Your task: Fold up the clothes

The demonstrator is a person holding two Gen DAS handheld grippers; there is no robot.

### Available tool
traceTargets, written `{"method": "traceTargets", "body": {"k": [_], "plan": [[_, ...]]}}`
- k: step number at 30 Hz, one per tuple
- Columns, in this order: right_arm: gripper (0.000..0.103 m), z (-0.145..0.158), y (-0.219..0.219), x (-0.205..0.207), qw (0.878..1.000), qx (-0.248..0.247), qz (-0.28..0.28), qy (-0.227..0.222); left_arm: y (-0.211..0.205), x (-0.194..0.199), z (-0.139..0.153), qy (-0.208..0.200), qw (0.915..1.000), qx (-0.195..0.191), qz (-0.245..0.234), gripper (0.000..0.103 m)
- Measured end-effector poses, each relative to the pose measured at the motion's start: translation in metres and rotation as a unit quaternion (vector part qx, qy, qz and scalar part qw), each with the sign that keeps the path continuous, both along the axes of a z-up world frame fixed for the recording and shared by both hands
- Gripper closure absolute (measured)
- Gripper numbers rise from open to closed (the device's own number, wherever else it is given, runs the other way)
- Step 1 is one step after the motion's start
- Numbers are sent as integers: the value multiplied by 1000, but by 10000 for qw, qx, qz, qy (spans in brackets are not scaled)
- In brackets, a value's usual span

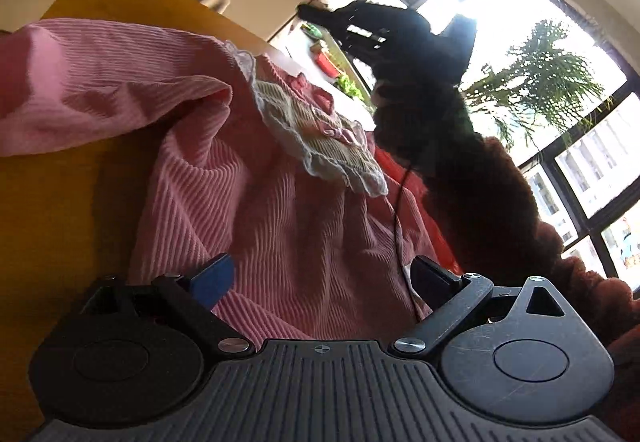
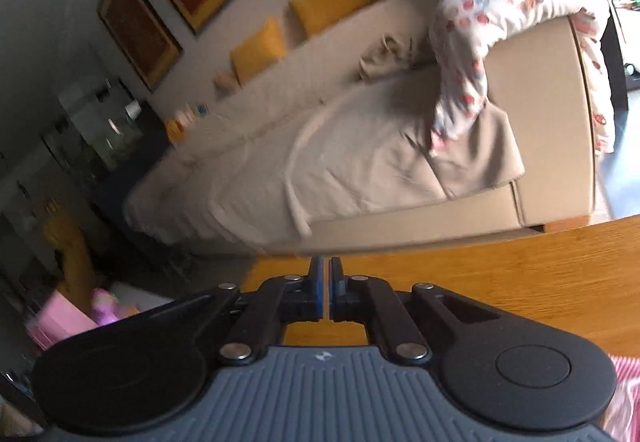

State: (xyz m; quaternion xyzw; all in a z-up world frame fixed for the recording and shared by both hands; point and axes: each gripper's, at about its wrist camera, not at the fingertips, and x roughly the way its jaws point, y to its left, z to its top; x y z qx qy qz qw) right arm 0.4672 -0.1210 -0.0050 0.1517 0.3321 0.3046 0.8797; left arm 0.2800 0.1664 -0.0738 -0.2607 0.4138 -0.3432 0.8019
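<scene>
A pink ribbed garment [image 1: 248,178] with a lace-edged collar [image 1: 320,138] lies spread and rumpled on the wooden table [image 1: 60,202]. My left gripper [image 1: 320,278] hovers low over its near part, open wide, with cloth under the gap but not pinched. My right gripper [image 1: 316,15] shows there as a dark shape against the window, held by a hand in a fuzzy red sleeve [image 1: 560,274]. In the right wrist view my right gripper [image 2: 326,270] is shut with nothing between its pads, above the bare table [image 2: 500,274] near its far edge. A strip of the pink garment [image 2: 626,382] shows at the lower right.
Beyond the table stands a beige sofa [image 2: 400,146] with yellow cushions [image 2: 328,2]. A white garment with red flowers [image 2: 480,42] hangs over its arm. Bright windows and a plant [image 1: 540,82] lie to the right. Pink things sit on the floor [image 2: 72,318].
</scene>
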Motion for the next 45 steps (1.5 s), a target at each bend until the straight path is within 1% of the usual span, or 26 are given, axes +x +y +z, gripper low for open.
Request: {"method": "traceTargets", "body": {"k": [3, 6, 8, 9, 10, 12, 14, 15, 17, 19, 20, 22, 24, 25, 26, 28, 30, 32, 33, 34, 36, 38, 39, 40, 41, 45], "plan": [[98, -2, -1, -9, 9972, -697, 90, -256, 0, -2, 5, -38, 9999, 107, -3, 5], [98, 3, -28, -37, 9900, -1276, 65, -600, -2, -4, 23, -390, 9985, 390, 72, 6], [91, 7, -42, -58, 9755, -1976, -20, -967, -10, -1, 42, -851, 9932, 789, 62, 12], [90, 7, -48, -66, 9671, -2312, -26, -1059, -19, 7, 52, -1080, 9888, 1026, -51, 19], [89, 7, -54, -68, 9657, -2415, -33, -957, -27, 14, 62, -1307, 9832, 1262, -163, 25], [87, 8, -66, -71, 9642, -2555, -52, -701, -45, 28, 82, -1757, 9684, 1729, -388, 28], [78, 8, -72, -69, 9687, -2433, -123, -478, -64, 51, 92, -2003, 9540, 2173, -501, 29], [75, 9, -72, -67, 9715, -2321, -158, -445, -75, 63, 92, -2149, 9439, 2437, -584, 32], [69, 5, -67, -63, 9751, -2172, -216, -396, -99, 84, 89, -2562, 9131, 3056, -848, 33], [68, 0, -61, -57, 9735, -2231, -296, -404, -121, 105, 84, -2885, 8800, 3605, -1118, 33], [68, -1, -60, -58, 9732, -2235, -234, -488, -127, 113, 79, -2900, 8715, 3746, -1269, 34], [68, -3, -58, -61, 9723, -2235, -80, -680, -137, 126, 70, -2876, 8599, 3915, -1572, 35], [68, -5, -57, -63, 9708, -2233, 73, -871, -141, 131, 62, -2822, 8553, 3997, -1707, 35], [68, -5, -55, -65, 9747, -2056, 337, -807, -139, 132, 58, -2763, 8583, 3981, -1689, 35], [68, -5, -53, -67, 9781, -1852, 627, -719, -133, 130, 56, -2643, 8686, 3882, -1578, 35], [68, -6, -41, -69, 9794, -1619, 1028, -633, -113, 123, 55, -2310, 8971, 3535, -1297, 35], [68, -8, -27, -64, 9820, -1340, 1237, -497, -87, 107, 58, -1892, 9305, 2958, -1039, 31], [68, -15, -15, -45, 9858, -1149, 1213, -182, -60, 86, 59, -1430, 9604, 2256, -790, 24], [68, -19, -9, -35, 9871, -1058, 1197, -22, -47, 75, 58, -1193, 9726, 1882, -665, 21], [68, -22, -3, -25, 9882, -967, 1181, 137, -35, 64, 56, -972, 9818, 1540, -545, 18], [68, -36, 8, -10, 9873, -1035, 1151, 363, -14, 42, 53, -659, 9918, 1048, -308, 14], [70, -39, 14, -14, 9874, -892, 1268, 323, -1, 23, 50, -657, 9931, 964, -112, 10], [76, -38, 17, -18, 9869, -819, 1351, 339, 5, 14, 49, -685, 9930, 963, -20, 8], [89, -38, 19, -22, 9862, -746, 1433, 355, 10, 6, 47, -702, 9929, 963, 60, 8], [100, -32, 20, -31, 9861, -806, 1435, 218, 15, 2, 45, -696, 9930, 951, 119, 8], [100, 12, 15, -60, 9873, -809, 1207, -634, 26, 1, 34, -572, 9955, 730, 196, 8]]}}
